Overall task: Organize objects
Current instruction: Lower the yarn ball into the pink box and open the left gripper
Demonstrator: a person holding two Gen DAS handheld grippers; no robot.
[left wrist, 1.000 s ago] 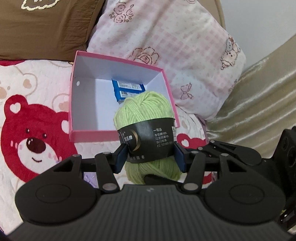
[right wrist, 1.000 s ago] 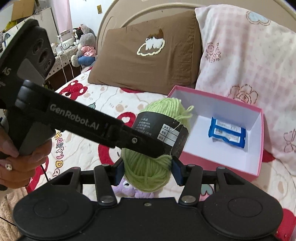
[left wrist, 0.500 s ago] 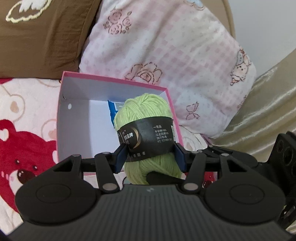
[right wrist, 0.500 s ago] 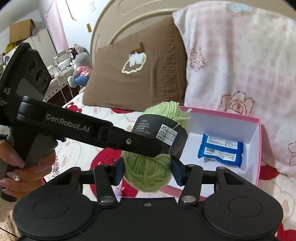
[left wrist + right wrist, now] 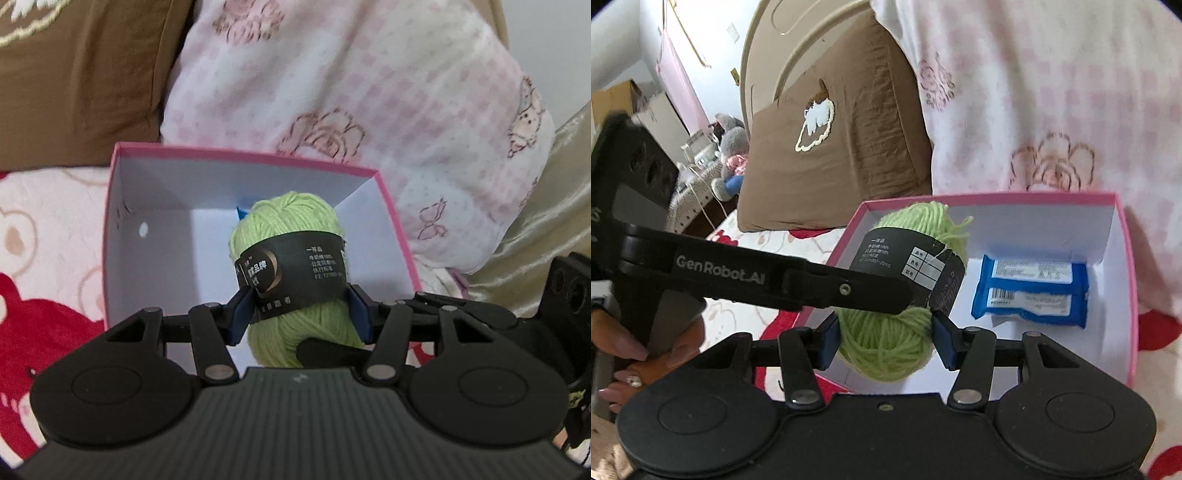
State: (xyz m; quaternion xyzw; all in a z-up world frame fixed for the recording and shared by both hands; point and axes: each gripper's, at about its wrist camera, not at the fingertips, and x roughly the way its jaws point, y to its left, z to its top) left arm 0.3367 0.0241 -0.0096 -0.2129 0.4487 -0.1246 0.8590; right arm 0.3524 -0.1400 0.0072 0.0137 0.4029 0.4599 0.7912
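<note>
The left gripper [image 5: 299,312] has its jaws pinching the ball of green yarn [image 5: 291,236] on the black paper label [image 5: 295,275], one blue pad on each side. The right gripper [image 5: 884,334] has its jaws pinching the same ball of green yarn [image 5: 886,347] lower down, on the bare wool under the label. So the yarn is held by both grippers together, upright, with the label around its middle. In the right wrist view the finger of the left gripper crosses in front of the yarn from the left, and the person's left hand [image 5: 646,354] holds its handle (a ring shows on one finger).

The yarn is over the near part of the open pink box [image 5: 1126,280], which stands on the bed. The inside of the box is white. In its far right corner lies a blue packet [image 5: 1030,291] flat on the bottom, near the yarn but apart from it.

Behind the box lean a pink checked pillow [image 5: 369,92] and a brown pillow [image 5: 827,147]. The bed cover [image 5: 44,258] shows red bears.
</note>
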